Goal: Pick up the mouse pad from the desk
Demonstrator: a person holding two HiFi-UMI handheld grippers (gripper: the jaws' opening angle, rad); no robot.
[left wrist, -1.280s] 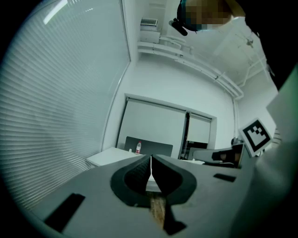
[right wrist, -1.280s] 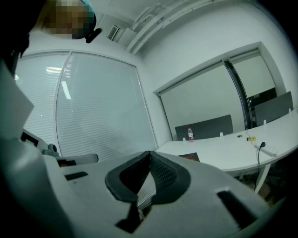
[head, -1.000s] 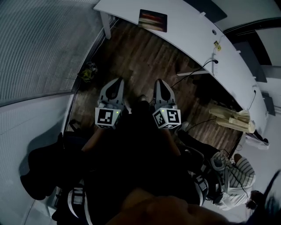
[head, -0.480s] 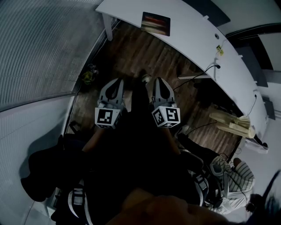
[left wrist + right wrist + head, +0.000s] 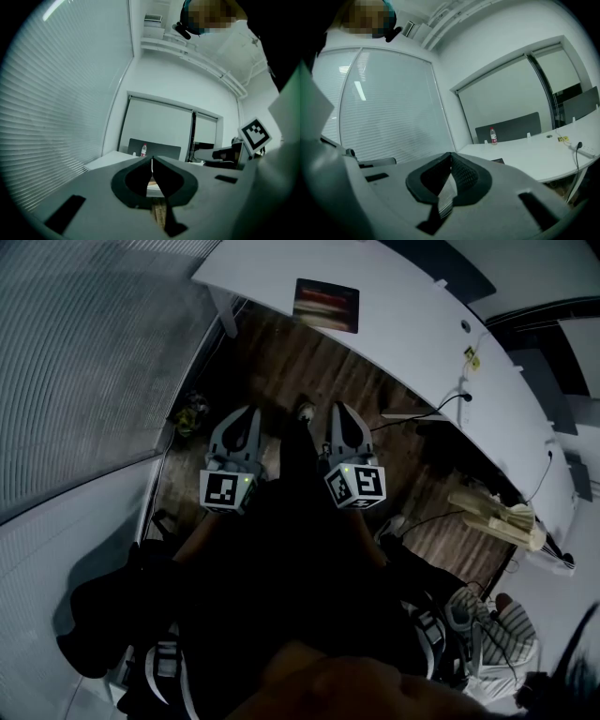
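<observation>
The mouse pad (image 5: 326, 304), a dark rectangle with a reddish print, lies near the left end of the white desk (image 5: 412, 306) at the top of the head view. It also appears as a dark slab (image 5: 498, 161) on the desk edge in the right gripper view. My left gripper (image 5: 246, 414) and right gripper (image 5: 337, 412) are held side by side over the wooden floor, well short of the desk. Both point toward it. The left gripper's jaws (image 5: 152, 162) are shut and hold nothing. The right gripper's jaws (image 5: 450, 157) are shut and hold nothing too.
A water bottle (image 5: 492, 136) stands at the desk's far side before a dark chair back. A power cable (image 5: 439, 397) hangs off the desk's front edge. Window blinds (image 5: 84, 352) run along the left. Wooden pieces (image 5: 492, 507) and a person in stripes (image 5: 492, 624) are at right.
The desk and mouse pad have slid lower and closer in the head view as I moved toward them. Both grippers keep their places in the view, still shut.
</observation>
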